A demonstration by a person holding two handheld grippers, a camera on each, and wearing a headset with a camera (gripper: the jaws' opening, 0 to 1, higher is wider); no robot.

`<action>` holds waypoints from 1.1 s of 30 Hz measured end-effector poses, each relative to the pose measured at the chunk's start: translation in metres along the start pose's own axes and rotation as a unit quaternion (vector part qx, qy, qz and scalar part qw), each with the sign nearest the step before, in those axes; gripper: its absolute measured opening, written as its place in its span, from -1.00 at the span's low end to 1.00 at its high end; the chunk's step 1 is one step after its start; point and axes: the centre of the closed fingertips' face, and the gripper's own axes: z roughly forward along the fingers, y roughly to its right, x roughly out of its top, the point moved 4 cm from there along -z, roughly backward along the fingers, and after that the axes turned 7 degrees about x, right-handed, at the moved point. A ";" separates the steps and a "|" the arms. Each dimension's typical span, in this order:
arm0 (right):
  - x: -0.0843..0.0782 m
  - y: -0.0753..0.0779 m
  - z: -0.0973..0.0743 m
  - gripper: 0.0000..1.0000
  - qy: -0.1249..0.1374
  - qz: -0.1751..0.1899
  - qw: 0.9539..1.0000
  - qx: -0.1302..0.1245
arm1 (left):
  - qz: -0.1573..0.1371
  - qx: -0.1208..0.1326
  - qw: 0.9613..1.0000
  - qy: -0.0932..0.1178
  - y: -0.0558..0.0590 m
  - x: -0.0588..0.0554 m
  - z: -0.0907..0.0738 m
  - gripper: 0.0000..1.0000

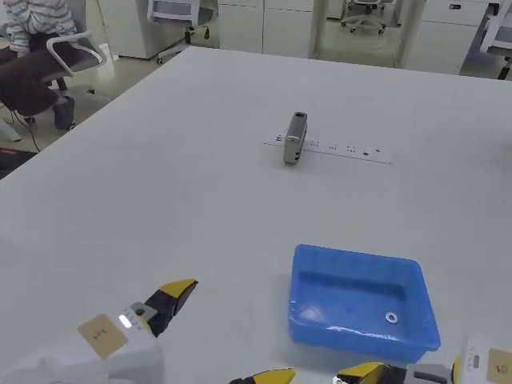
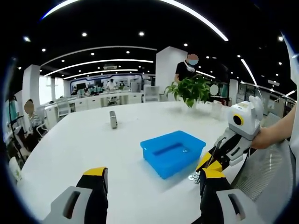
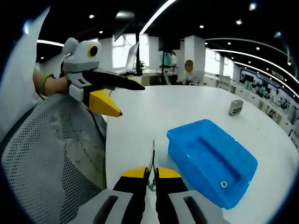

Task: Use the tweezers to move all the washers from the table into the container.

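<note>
**Washers: one lying in the container, the next pick looking like a long reach**

One washer (image 1: 391,318) is lying on the floor of the blue container (image 1: 352,292), near its front right corner. The right gripper (image 3: 152,171) is pinching the tweezers (image 3: 153,156) between fingers pressed almost together, and it is hovering just beside the container's near edge. The left gripper (image 2: 153,171) is carrying nothing, its fingers (image 2: 96,179) spread wide.

The step in hand seems to be going out for another washer. Doing it well probably means bringing the tweezer tips down low and flat over the tabletop (image 1: 160,184) and nipping the ring by its rim. The carry should be level, and the release should come only once the tips are inside the container walls. The free left gripper could be steadying the container so it is not sliding.

Several things are hard to make out:
- Far across the tabletop, beside a grey device (image 1: 295,138), a pale strip (image 1: 344,150) is showing tiny dark specks. They may be the remaining washers, but they are too small to tell.
- In the head view the right gripper is cut off at the bottom edge.
- In the left gripper view a small grey bit (image 2: 193,177) is sitting below the right gripper. I cannot tell whether it is a washer or part of the tweezers.
</note>
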 end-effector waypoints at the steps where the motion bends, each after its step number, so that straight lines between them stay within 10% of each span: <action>1: 0.000 0.000 0.000 -0.95 0.000 -0.001 1.000 0.000 | 0.001 -0.001 1.000 -0.001 0.000 0.000 0.000 0.64; 6: -0.003 0.005 -0.003 -0.94 0.021 0.064 0.998 -0.001 | 0.003 0.000 1.000 0.000 0.000 0.000 0.000 0.63; 8: -0.004 0.012 -0.007 -0.94 0.067 0.166 0.984 0.002 | 0.002 0.002 1.000 0.000 -0.001 0.000 0.000 0.63; 16: -0.003 0.023 -0.030 -0.94 0.103 0.209 0.972 -0.016 | 0.002 0.002 1.000 0.000 -0.001 0.000 0.000 0.62; 25: -0.016 0.014 -0.041 -0.93 0.031 0.164 0.986 -0.025 | -0.001 0.005 1.000 -0.004 -0.002 -0.002 0.000 0.62; 33: 0.000 0.019 -0.057 -0.94 0.034 0.140 0.989 -0.038 | 0.002 -0.003 1.000 -0.006 0.001 -0.002 0.000 0.61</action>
